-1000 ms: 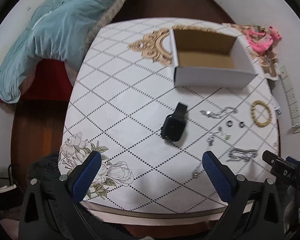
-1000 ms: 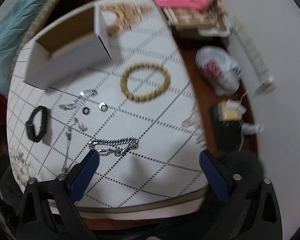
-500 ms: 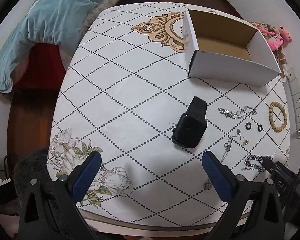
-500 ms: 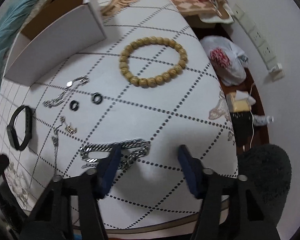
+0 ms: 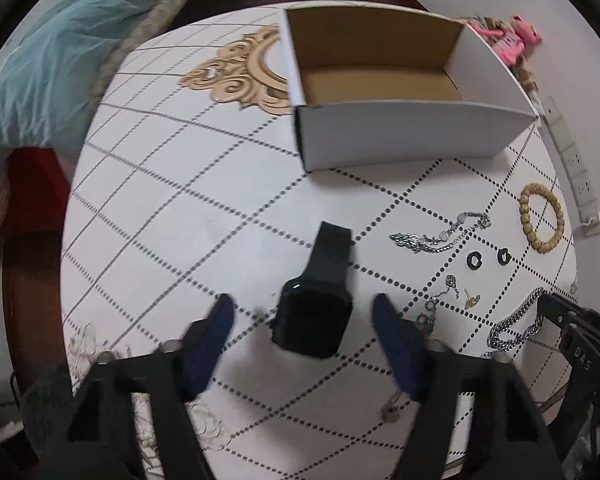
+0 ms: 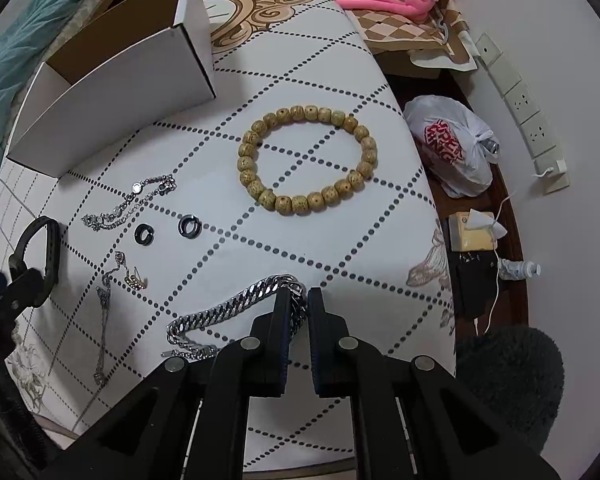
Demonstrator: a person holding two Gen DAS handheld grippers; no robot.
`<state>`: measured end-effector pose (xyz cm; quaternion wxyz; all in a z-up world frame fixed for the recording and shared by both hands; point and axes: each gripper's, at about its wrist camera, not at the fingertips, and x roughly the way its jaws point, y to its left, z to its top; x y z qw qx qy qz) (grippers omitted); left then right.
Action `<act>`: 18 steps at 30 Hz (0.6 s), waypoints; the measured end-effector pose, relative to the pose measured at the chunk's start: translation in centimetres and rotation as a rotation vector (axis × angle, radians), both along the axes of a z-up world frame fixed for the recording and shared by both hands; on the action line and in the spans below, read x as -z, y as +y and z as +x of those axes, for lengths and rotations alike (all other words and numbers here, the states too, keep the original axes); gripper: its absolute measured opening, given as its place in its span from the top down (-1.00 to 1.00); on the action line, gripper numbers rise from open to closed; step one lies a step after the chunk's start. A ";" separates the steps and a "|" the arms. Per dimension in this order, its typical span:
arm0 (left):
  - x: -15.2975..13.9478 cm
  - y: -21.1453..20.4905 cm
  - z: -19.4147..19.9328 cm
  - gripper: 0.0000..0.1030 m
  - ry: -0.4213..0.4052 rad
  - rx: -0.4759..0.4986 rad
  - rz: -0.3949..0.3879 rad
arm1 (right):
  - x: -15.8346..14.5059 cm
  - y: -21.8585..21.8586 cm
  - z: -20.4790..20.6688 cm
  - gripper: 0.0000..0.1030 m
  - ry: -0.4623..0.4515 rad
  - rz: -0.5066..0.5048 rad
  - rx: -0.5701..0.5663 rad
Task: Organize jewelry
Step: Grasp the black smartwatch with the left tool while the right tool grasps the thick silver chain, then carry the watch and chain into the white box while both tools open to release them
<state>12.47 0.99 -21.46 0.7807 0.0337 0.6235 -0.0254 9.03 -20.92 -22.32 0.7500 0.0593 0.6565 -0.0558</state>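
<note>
The right claw (image 6: 298,300) is pressed together, pinching the chunky silver curb-link chain bracelet (image 6: 236,306) near its far end on the white diamond-patterned desk (image 6: 340,220). Ahead of it lies the tan wooden bead bracelet (image 6: 306,159). The left claw (image 5: 302,314) is spread wide, its blue fingers (image 5: 216,332) flanking the black square smartwatch (image 5: 314,316) without touching it. Beyond the watch stands the open white cardboard box (image 5: 400,136)

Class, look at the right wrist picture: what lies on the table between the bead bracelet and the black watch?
Between the bead bracelet and the black watch lie two small black rings and a thin silver chain, seen in the right wrist view.
</note>
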 end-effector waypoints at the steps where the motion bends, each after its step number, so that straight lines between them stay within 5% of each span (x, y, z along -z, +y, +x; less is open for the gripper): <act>1: 0.2 -0.2 0.1 -0.02 0.001 0.003 0.003 | 0.0 0.0 0.1 0.83 -0.001 -0.001 -0.002; 4: 0.5 -0.3 0.2 0.38 0.006 0.016 -0.005 | 0.1 -0.1 0.3 0.83 -0.003 -0.002 -0.006; 11: 0.0 -0.5 0.3 0.39 -0.031 0.014 -0.006 | -0.3 -0.3 0.3 0.84 -0.024 0.015 0.013; 18: -1.9 0.3 -0.6 0.39 -0.060 -0.006 -0.051 | -3.7 -0.3 -0.2 0.85 -0.096 0.098 0.002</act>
